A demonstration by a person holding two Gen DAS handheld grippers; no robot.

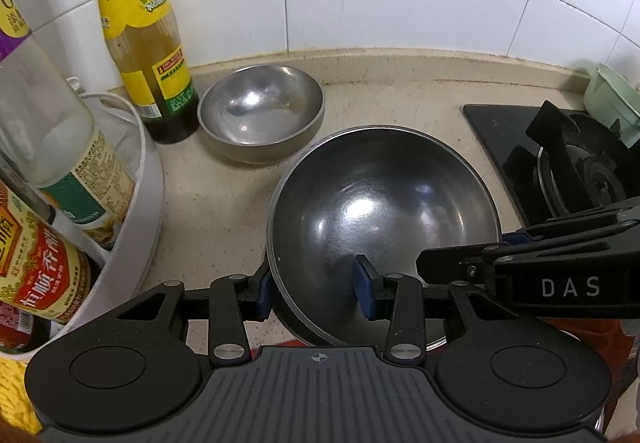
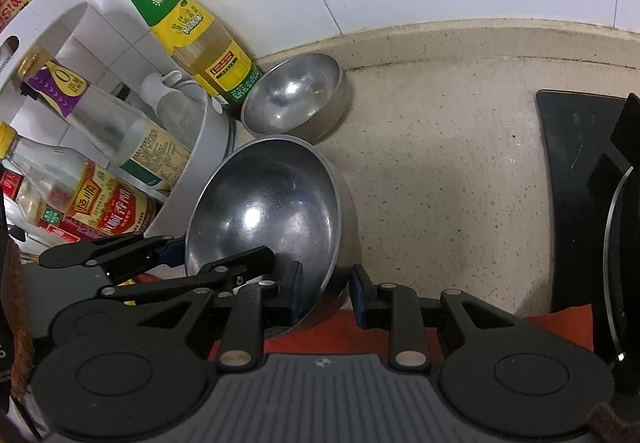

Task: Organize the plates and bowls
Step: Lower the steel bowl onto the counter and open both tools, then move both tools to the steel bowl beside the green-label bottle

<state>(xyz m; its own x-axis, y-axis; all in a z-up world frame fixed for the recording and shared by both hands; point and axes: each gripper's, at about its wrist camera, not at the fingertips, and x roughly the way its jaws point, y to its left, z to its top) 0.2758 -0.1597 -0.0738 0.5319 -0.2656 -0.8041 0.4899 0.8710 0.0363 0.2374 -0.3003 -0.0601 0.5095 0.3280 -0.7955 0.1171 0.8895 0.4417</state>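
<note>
The counter (image 2: 440,147), speckled beige, is backed by a white tiled wall (image 1: 400,3). A black stove (image 1: 560,163) is seen at its right end, with a pale green cup (image 1: 612,103) behind the burner. At the left a white round rack (image 1: 148,179) is packed w/ bottles.

The large steel bowl (image 1: 380,203) is found near the counter's front edge, between rack and stove. It is round, so no long axis is to be told; its mouth is turned up and tipped toward the rack side in the right wrist view, the right-hand rim raised. A red cloth (image 2: 340,331) is seen under its near edge.

The small steel bowl (image 1: 260,111) is set upright, mouth up, further back by the wall, just beside the large one; whether they touch cannot be told. A green-and-yellow labelled bottle (image 1: 152,55) stands just left of it, close against its rim.

The left gripper (image 1: 316,291) is set across the large bowl's near-left rim, one blue pad outside, one inside; a gap shows at the inner pad, so a firm hold cannot be confirmed. The right gripper (image 2: 326,295) straddles the near-right rim likewise, medium-wide, right pad clear of the wall, left pad inside near the metal.
</note>
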